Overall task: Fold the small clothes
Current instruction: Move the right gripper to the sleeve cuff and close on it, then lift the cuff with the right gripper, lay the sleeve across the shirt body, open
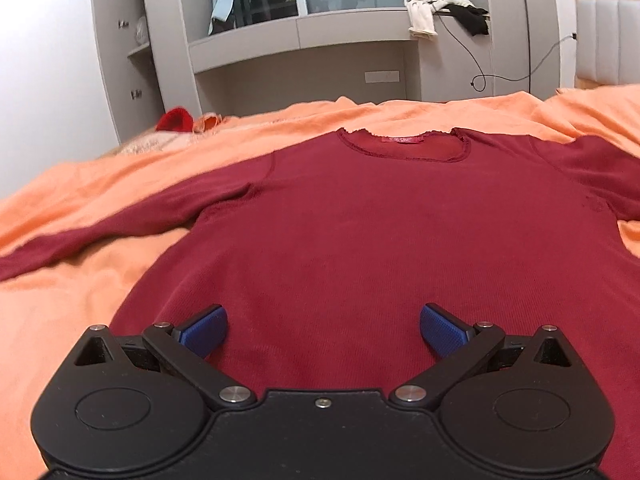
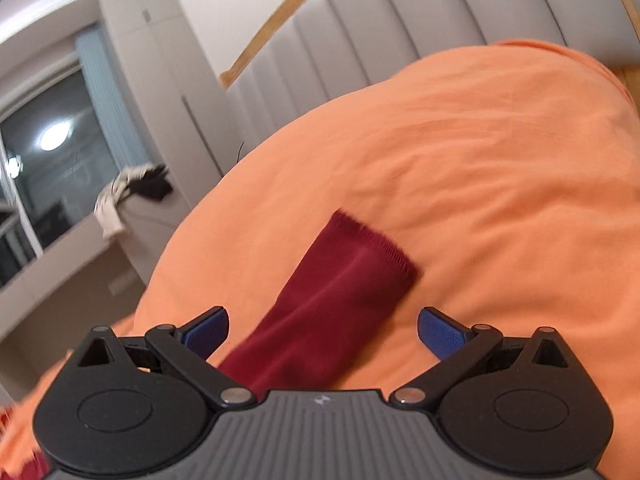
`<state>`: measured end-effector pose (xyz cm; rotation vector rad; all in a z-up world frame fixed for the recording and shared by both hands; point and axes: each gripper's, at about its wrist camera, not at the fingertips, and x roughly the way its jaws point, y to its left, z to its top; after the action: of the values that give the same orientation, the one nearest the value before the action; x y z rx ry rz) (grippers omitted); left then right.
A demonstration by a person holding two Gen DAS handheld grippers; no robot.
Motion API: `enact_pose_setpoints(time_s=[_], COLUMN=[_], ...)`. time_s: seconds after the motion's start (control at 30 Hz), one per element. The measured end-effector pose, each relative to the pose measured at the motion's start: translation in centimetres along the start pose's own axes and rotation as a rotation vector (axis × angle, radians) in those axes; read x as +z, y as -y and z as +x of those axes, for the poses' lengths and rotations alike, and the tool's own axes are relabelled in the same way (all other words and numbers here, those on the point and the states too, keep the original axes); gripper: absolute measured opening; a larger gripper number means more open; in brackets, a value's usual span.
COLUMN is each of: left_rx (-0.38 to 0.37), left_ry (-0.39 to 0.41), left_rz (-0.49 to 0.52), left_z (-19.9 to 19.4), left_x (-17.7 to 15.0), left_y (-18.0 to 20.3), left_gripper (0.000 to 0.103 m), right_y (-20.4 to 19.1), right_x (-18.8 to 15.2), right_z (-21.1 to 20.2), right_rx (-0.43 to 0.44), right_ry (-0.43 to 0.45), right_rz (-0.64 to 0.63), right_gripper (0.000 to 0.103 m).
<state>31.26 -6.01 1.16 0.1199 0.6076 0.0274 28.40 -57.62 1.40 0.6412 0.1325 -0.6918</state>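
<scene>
A dark red long-sleeved shirt lies flat, front up, on an orange bedsheet, its neckline at the far side and its sleeves spread out left and right. My left gripper is open and empty, just above the shirt's lower body near the hem. In the right wrist view one sleeve lies on the sheet, its cuff pointing away. My right gripper is open and empty, over that sleeve, short of the cuff.
A grey shelf unit stands past the bed's far edge, with white and black clothes and a cable hanging from it. A small red item lies at the far left. A padded grey headboard borders the bed on the right.
</scene>
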Motion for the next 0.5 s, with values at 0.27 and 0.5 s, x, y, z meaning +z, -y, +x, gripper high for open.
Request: enact_pose_setpoints(time_s=[0.27, 0.5], left_rx=[0.013, 0.077], left_ry=[0.014, 0.004], left_rz=[-0.096, -0.216], left_z=[-0.3, -0.2], left_x=[1.3, 2.8], left_y=[-2.7, -6.8], left_gripper=[0.102, 0.102], right_y=[1.3, -0.8], right_x=[-0.4, -0.5], right_z=[0.8, -2.8], right_rx=[-0.079, -0.017], right_ry=[0.112, 0.133], right_rz=[0.065, -0.013], right_gripper=[0.034, 0.018])
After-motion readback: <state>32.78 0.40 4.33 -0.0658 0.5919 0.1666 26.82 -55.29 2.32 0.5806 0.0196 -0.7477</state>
